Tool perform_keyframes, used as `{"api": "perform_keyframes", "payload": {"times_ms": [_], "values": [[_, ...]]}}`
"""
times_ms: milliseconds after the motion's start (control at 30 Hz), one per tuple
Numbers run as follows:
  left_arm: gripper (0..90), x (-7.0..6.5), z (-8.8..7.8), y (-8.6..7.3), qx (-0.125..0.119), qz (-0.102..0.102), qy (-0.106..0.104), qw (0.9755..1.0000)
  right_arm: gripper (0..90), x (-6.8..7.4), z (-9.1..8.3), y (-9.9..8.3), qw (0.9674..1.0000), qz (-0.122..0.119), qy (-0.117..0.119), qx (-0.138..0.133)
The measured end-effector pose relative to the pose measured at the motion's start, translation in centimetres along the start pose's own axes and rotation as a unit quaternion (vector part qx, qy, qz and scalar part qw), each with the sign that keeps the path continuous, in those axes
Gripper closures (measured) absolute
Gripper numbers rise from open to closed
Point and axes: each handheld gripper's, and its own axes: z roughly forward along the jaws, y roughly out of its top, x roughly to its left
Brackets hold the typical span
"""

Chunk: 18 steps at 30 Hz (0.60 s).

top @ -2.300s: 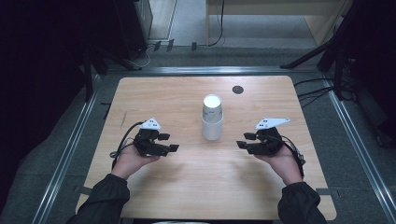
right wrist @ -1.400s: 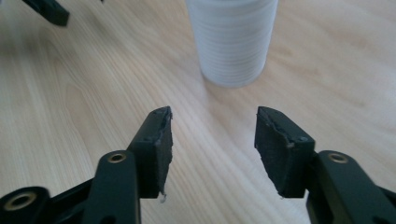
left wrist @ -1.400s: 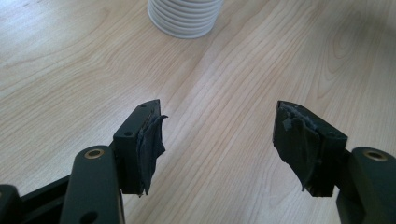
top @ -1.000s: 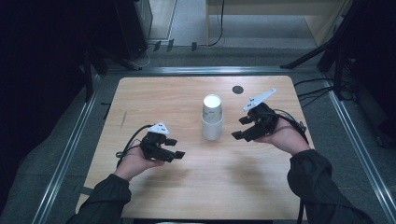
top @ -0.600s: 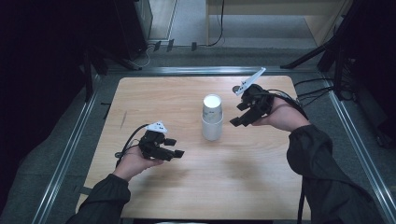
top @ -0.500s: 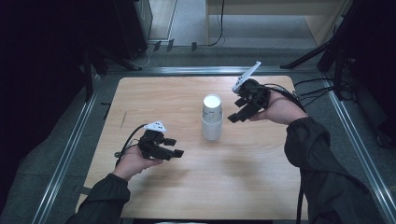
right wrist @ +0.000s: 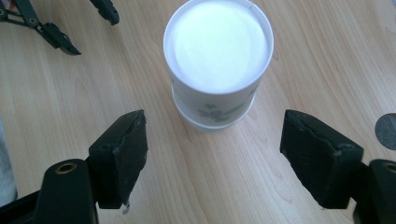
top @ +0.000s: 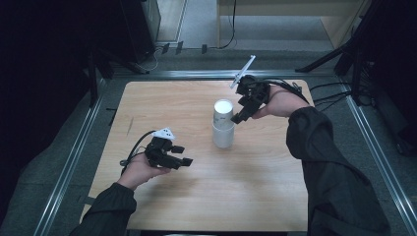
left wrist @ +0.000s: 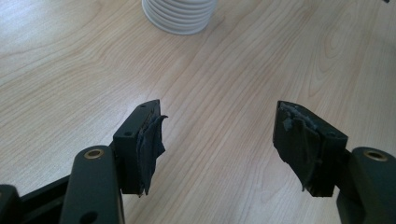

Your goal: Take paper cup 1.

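A stack of white paper cups [top: 223, 125] stands upside down at the middle of the wooden table [top: 275, 187]. My right gripper [top: 238, 112] hangs just right of the stack's top, tilted down at it. In the right gripper view the top cup [right wrist: 217, 60], with a faint flower print, lies ahead of my right gripper [right wrist: 212, 149]. Its jaws have just been opening and stand open with nothing between them. My left gripper [top: 184, 155] rests low at the front left, apart from the stack. In the left gripper view my left gripper [left wrist: 219, 135] is open over bare wood, with the stack's ribbed rims [left wrist: 180, 16] ahead.
A dark round disc [right wrist: 386, 130] lies on the wood to the right of the cups in the right gripper view. Metal rails [top: 74, 152] border the table on both sides and at the back. Cables [top: 329, 93] trail off the back right corner.
The right hand has risen and swung toward the back and the left, ending beside the stack's top, with its jaws spread wider. The left hand has stayed put.
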Motion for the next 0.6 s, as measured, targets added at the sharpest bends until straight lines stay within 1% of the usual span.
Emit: {"api": "perform_keyframes", "payload": {"times_ms": [33,133,167,200,233,333,367,400,433,533,600], "values": [[33.0,0.0,0.1,0.0,0.004,0.001,0.002,1.0000,22.2,-0.1,0.4,0.6,1.0000,-0.002,0.001,0.003],[33.0,0.1,0.2,0.0,0.007,0.003,0.005,1.0000,21.3,0.0,1.0,1.4,1.0000,-0.006,0.004,0.004],[32.9,0.1,0.2,0.0,0.007,0.003,0.005,1.0000,21.3,0.0,1.0,1.4,1.0000,-0.006,0.004,0.004],[32.9,0.1,0.2,0.0,0.008,0.003,0.004,1.0000,19.9,-0.1,1.5,1.9,0.9999,-0.009,0.000,0.012],[33.0,0.1,0.2,0.0,0.009,0.003,0.004,1.0000,19.8,0.0,1.6,2.0,0.9999,-0.005,0.000,0.015],[32.9,0.1,0.2,0.0,0.006,0.002,0.003,1.0000,19.4,-0.1,2.2,2.4,0.9997,-0.007,0.004,0.024],[32.9,0.2,0.1,0.0,0.005,0.004,0.003,1.0000,19.4,-0.2,2.4,2.6,0.9995,-0.011,0.004,0.028],[32.8,0.2,0.1,0.0,0.003,0.002,0.001,1.0000,19.3,-0.2,2.7,2.8,0.9994,-0.007,0.004,0.034],[32.7,0.2,0.1,0.0,0.003,0.002,0.001,1.0000,19.2,-0.3,2.9,2.9,0.9993,-0.011,0.003,0.035],[32.6,0.4,0.1,0.0,0.004,-0.001,-0.001,1.0000,19.3,-0.3,3.3,3.3,0.9994,-0.007,0.009,0.034],[32.6,0.4,0.1,0.0,0.006,0.002,-0.002,1.0000,20.0,-0.4,3.5,3.5,0.9992,-0.010,0.010,0.038]]}}
